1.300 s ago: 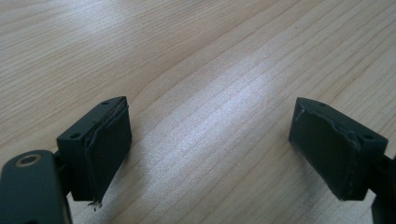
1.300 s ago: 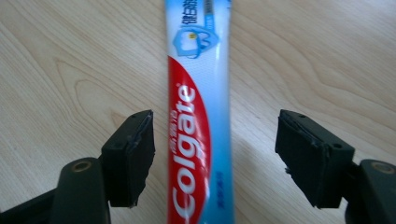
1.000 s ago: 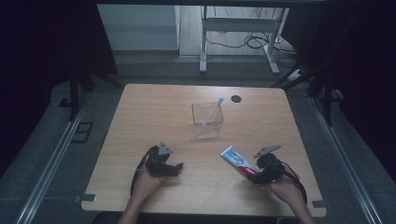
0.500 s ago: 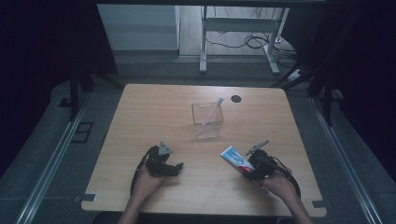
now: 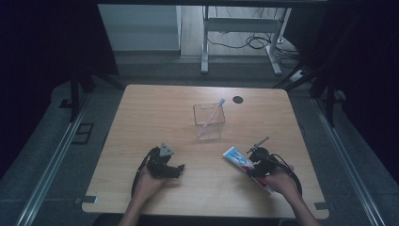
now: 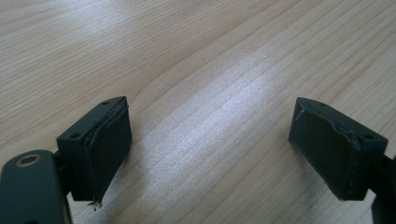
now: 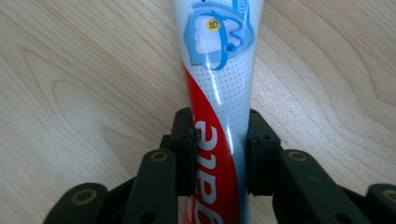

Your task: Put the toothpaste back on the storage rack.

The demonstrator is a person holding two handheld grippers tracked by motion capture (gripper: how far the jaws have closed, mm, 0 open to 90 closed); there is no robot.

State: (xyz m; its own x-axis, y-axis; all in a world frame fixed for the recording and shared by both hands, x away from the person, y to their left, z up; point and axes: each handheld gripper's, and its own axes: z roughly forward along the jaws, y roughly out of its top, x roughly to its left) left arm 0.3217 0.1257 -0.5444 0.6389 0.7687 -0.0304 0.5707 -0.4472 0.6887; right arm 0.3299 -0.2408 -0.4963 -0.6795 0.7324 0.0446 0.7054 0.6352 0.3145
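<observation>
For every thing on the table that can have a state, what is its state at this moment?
Toothpaste tube: lying flat on the table, clamped between the jaws.
Right gripper: shut on the toothpaste tube, having just been closing.
Left gripper: open, nothing between the jaws.
Clear box: upright, open at the top, holding a toothbrush.
Toothbrush: leaning inside the clear box.

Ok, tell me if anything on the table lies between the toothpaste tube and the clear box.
Nothing visible does. The right gripper has just closed on the toothpaste tube, and bare table runs from it to the clear box. A toothbrush leans inside the box.
</observation>
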